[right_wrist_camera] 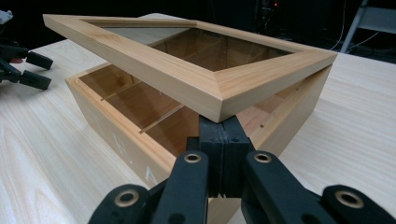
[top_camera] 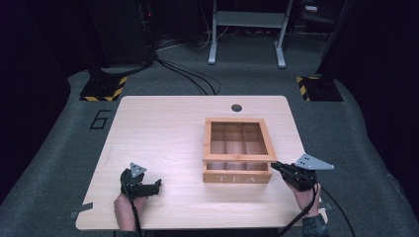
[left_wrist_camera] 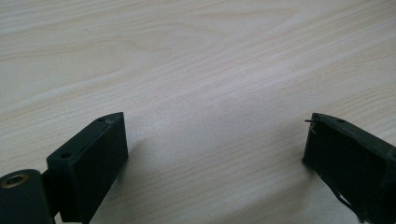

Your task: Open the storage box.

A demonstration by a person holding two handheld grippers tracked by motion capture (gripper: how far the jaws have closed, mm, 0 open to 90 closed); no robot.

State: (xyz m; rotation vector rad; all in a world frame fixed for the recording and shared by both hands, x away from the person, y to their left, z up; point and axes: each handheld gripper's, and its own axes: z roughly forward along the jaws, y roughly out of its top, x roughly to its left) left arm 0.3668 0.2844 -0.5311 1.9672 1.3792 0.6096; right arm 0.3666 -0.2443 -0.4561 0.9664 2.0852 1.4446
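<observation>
High view, table: the light wooden table [top_camera: 163, 138] carries one wooden tea box [top_camera: 237, 150], which stands right of the middle and bears the letters TEA on its near wall.
Tea box: it is divided into compartments by thin wooden partitions; its lid [top_camera: 239, 139] is a wooden frame with a clear pane.
Lid: in the right gripper view the lid [right_wrist_camera: 187, 70] stands raised at the near side, apart from the rim of the tea box [right_wrist_camera: 116, 116], and it slopes down toward the far side.
Right hand-held gripper: in the high view it [top_camera: 274, 166] sits at the near right corner of the box. In the right gripper view the right hand-held gripper [right_wrist_camera: 223, 135] has its jaws pressed together, with no gap between them, and their tips touch the underside of the lid corner. It grasps nothing; the lid corner rests on top of the tips.
Left hand-held gripper: in the high view it [top_camera: 157, 186] lies low over the table near the front left, well apart from the box. In the left gripper view the left hand-held gripper [left_wrist_camera: 215, 140] has its jaws spread wide, with bare table wood [left_wrist_camera: 210, 60] between them.
Difference of views: the right gripper view shows the gap under the lid, which the high view hardly shows.
</observation>
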